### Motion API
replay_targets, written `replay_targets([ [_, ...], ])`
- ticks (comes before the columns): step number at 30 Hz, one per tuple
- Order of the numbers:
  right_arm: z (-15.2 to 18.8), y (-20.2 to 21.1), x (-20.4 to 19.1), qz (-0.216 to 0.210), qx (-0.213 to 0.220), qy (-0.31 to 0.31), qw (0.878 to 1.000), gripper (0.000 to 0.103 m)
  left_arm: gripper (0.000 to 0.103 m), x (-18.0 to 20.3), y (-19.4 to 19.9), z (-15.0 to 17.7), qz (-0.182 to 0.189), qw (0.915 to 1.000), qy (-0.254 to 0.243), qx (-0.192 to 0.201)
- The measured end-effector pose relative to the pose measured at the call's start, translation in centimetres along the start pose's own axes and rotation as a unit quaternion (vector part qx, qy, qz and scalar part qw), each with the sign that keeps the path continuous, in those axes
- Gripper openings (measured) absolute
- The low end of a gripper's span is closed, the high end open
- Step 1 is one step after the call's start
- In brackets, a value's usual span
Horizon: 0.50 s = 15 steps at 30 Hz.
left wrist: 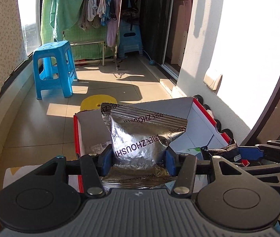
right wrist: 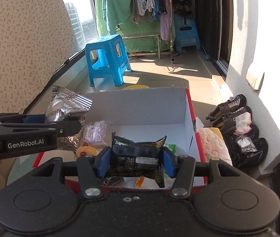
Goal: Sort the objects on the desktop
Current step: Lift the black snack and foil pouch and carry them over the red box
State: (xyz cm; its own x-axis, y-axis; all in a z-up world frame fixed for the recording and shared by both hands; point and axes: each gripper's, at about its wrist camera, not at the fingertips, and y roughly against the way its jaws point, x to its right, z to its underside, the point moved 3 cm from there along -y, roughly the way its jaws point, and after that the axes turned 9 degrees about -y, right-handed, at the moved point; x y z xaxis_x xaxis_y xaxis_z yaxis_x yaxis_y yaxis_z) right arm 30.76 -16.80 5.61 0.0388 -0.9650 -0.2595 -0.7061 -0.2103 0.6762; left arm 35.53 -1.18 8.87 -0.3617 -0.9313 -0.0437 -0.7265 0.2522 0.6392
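The left gripper (left wrist: 139, 159) has its blue pads closed against both sides of a silver foil packet (left wrist: 140, 136), which stands upright above the near left part of the red-edged cardboard box (right wrist: 187, 114). The right gripper (right wrist: 136, 163) clamps a black snack packet (right wrist: 138, 158) crosswise between its pads, over the near edge of the same box, just beside the left gripper. Inside the box lie other wrapped items, a blue stool (right wrist: 106, 59) stands beyond it, and shoes (right wrist: 236, 126) sit to its right along the wall.
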Motion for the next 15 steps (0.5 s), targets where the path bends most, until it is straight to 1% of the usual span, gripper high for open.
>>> replay_targets([
  [5, 0.2, -1.6, -0.2, 0.001, -0.016, 0.009, 1.0, 0.053, 0.052, -0.5, -2.2, 0.0, -0.004, 1.0, 0.0, -0.009],
  [9, 0.4, -2.8, -0.6, 0.005, -0.026, 0.016, 1.0, 0.053, 0.052, -0.3, -3.8, -0.2, -0.017, 0.9997, -0.01, -0.015],
  [15, 0.9, -4.2, -0.7, 0.007, -0.037, 0.019, 0.999, 0.053, 0.052, -0.1, -5.7, -0.4, -0.028, 0.9992, -0.015, -0.023],
])
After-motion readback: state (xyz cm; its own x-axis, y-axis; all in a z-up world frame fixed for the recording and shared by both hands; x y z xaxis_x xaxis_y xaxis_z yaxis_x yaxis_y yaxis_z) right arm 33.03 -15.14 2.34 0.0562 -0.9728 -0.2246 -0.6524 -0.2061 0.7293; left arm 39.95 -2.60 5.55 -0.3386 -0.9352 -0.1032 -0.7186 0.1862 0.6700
